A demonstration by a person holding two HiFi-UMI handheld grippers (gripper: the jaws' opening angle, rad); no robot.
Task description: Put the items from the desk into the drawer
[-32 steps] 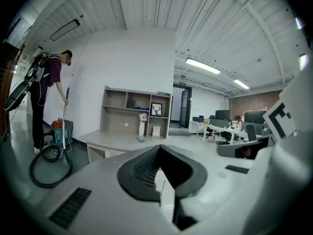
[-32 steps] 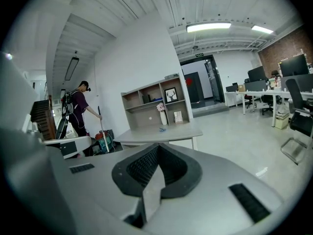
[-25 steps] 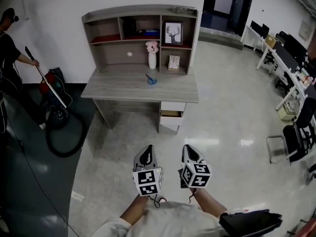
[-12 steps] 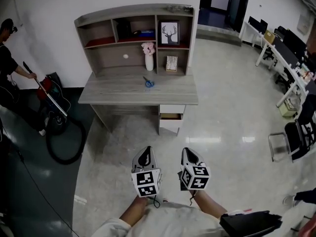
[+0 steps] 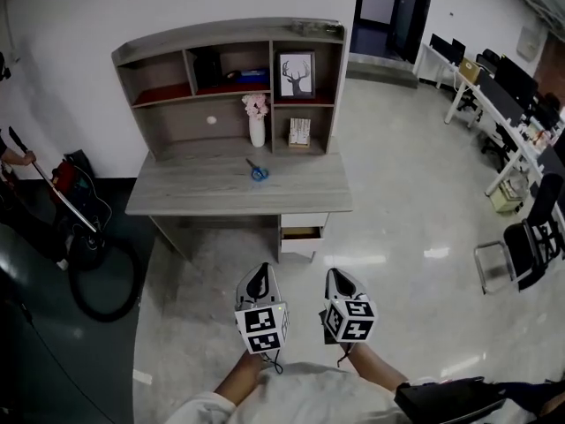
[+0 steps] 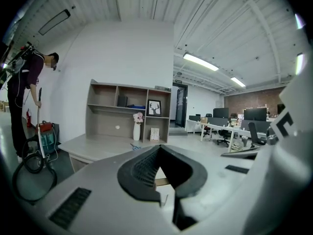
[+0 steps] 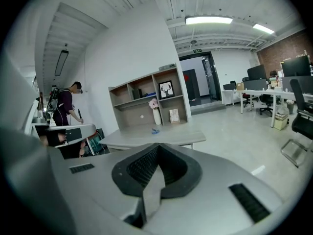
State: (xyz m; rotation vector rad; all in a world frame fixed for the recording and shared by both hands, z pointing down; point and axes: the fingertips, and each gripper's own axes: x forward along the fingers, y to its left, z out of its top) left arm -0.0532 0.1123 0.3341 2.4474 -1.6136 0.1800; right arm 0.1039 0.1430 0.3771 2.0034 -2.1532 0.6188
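As the wearer of the head camera walks forward, the desk (image 5: pixel 199 191) shows a little larger and lower in the head view than it does a second ago. The person with the vacuum cleaner (image 6: pixel 22 80) is now almost off that view's left edge. Nothing on the desk itself differs: what look like small blue-handled scissors (image 5: pixel 257 171) lie in the open middle of the top. The vase (image 5: pixel 256 129) of flowers and a small card (image 5: pixel 299 132) stand behind them against the shelf unit, and a framed deer picture (image 5: pixel 297 75) sits in the cubby above.

The left gripper (image 5: pixel 260 274) and the right gripper (image 5: pixel 341 277) hang side by side low in the view, in the same spot as before, well short of the desk and above bare floor. Each gripper's own view shows its jaws brought together at the tips with nothing between them.

Under the right end of the desk, the drawer (image 5: pixel 302 233) looks pulled partly out, with a strip of brown inside showing between the white fronts.

So the only change is the approach. I judge the task not yet begun, since every item is on the desk and none is in the drawer. The grippers need to get much closer, and one must spread its jaws, before anything can be picked up. The scissors seem the nearest, easiest first pick.
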